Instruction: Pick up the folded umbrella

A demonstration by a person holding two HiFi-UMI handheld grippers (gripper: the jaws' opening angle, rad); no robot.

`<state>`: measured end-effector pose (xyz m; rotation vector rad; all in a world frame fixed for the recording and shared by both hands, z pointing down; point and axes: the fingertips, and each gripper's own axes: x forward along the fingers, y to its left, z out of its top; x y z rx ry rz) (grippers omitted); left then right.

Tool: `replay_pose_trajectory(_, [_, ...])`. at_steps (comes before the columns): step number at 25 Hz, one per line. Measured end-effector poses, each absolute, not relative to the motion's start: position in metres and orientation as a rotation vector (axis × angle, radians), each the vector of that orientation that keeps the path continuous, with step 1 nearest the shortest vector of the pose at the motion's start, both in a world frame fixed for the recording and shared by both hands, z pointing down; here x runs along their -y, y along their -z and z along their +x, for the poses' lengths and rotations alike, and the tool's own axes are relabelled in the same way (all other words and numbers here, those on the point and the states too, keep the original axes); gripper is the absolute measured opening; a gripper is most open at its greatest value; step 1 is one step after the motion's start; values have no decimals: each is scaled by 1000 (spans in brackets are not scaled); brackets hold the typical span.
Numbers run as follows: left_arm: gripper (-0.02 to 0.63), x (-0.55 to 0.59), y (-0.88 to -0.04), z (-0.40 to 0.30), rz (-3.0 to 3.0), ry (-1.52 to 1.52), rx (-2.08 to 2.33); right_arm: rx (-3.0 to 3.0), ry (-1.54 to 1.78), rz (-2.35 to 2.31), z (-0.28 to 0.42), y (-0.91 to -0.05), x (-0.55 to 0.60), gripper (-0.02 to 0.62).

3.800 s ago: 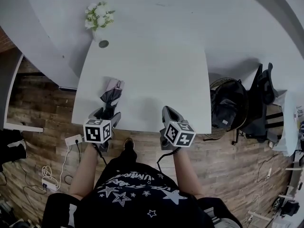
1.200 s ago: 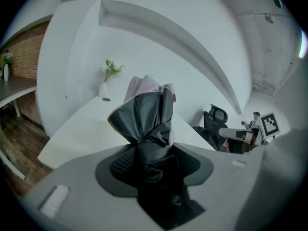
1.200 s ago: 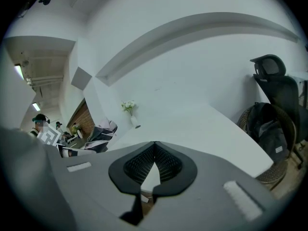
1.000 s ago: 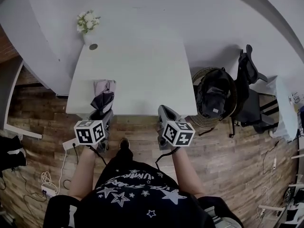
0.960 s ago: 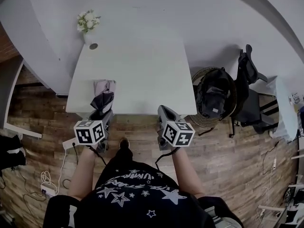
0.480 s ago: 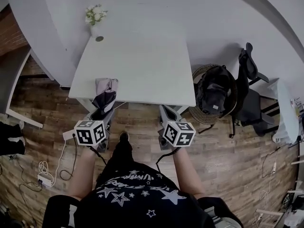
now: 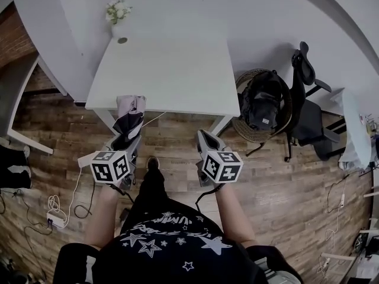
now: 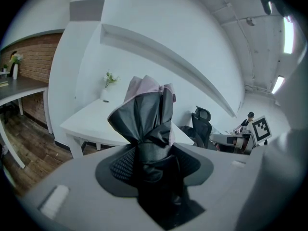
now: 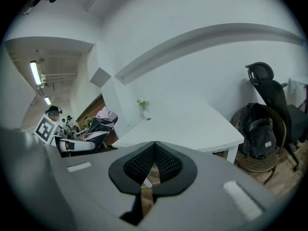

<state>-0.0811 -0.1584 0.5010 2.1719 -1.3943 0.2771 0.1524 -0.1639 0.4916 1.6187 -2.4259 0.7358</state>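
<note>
The folded umbrella [image 7: 129,118], dark fabric with a pale pink panel, is off the white table [image 7: 172,70] and hangs in the air by the table's near edge. My left gripper [image 7: 125,141] is shut on its lower end. In the left gripper view the umbrella [image 8: 147,115] rises bunched from between the pads [image 8: 126,163]. My right gripper [image 7: 204,137] hovers over the wooden floor, shut, with its pads [image 9: 166,163] meeting and nothing between them. From the right gripper view the umbrella [image 9: 98,123] shows at the left.
A small vase of flowers [image 7: 118,13] stands at the table's far corner. A basket holding a black backpack [image 7: 263,105] and an office chair [image 7: 311,96] stand to the right. A power strip and cables [image 7: 56,215] lie on the floor at left, next to another desk [image 7: 18,93].
Both grippers have drawn back from the table, the left one carrying the umbrella with it. The table's near edge now lies farther from the grippers.
</note>
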Motion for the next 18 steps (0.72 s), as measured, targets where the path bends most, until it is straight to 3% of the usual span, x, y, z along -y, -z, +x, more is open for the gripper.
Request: replay_pose_trajectory(18, [219,116,-488,-94,2158,-204,1430,2447,-703,1600,145,-484,131,17])
